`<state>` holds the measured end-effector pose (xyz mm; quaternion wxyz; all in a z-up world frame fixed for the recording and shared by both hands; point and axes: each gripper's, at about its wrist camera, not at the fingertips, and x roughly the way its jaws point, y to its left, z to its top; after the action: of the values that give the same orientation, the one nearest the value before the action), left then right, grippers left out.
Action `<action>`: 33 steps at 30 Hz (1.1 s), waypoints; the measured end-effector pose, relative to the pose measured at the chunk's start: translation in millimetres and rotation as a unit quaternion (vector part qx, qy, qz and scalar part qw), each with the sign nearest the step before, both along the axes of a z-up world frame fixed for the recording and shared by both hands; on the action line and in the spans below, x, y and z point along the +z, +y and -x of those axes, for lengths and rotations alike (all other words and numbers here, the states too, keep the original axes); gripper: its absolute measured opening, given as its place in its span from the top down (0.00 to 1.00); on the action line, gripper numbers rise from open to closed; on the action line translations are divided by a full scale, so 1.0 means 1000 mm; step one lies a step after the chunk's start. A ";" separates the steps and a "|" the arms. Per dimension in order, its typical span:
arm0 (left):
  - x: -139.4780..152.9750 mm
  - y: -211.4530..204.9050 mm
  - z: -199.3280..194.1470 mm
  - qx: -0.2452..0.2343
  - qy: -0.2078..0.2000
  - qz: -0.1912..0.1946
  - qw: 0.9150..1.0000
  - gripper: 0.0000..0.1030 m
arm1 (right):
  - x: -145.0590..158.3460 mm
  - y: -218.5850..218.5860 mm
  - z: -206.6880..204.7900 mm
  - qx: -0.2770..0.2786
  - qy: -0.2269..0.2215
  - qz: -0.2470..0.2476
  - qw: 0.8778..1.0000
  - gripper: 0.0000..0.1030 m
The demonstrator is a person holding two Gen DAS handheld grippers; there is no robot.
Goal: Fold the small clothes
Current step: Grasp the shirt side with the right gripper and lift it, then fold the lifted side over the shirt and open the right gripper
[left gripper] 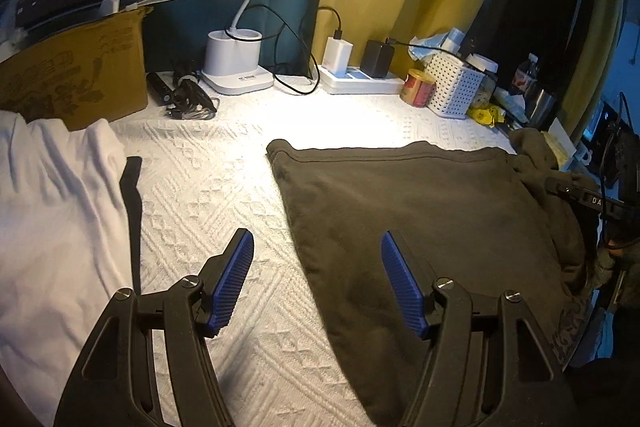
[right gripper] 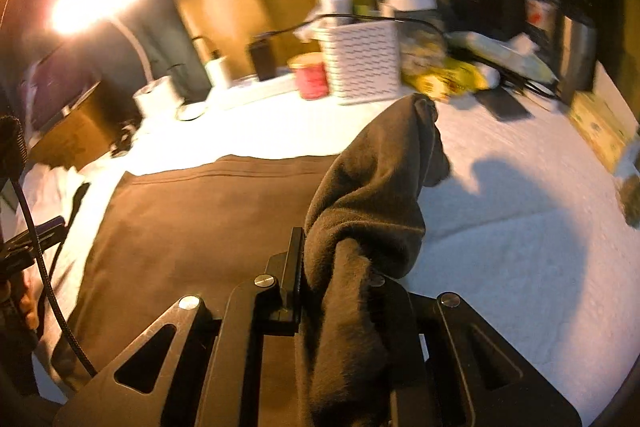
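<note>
A dark brown garment [left gripper: 420, 219] lies flat on the white textured cloth [left gripper: 208, 187], its hem toward the back. My left gripper [left gripper: 316, 267] is open and empty, low over the garment's left edge, blue pads [left gripper: 236, 279] apart. My right gripper [right gripper: 332, 267] is shut on a bunched part of the brown garment [right gripper: 380, 187] and holds it lifted above the flat part [right gripper: 192, 227]. The lifted fabric hides its fingertips. The right gripper also shows at the right edge of the left wrist view [left gripper: 584, 199].
A white garment [left gripper: 52, 219] lies at the left with a dark strap [left gripper: 132, 195] beside it. At the back stand a cardboard box [left gripper: 76, 75], a lamp base [left gripper: 236, 63], a power strip [left gripper: 360, 79], a red tin [left gripper: 418, 87] and a white basket [left gripper: 452, 87].
</note>
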<state>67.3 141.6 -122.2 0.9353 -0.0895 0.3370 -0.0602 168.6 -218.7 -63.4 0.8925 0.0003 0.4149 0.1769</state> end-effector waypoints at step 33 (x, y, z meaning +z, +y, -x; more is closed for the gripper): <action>0.002 0.040 0.055 0.025 -0.038 0.022 0.999 0.36 | -0.023 0.213 0.072 0.250 0.011 0.038 0.968 0.86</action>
<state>12.6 182.1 -120.0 0.9465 -0.1159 0.2974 -0.0474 96.5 -5.5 -85.9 0.8146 -0.1353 0.4184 0.3781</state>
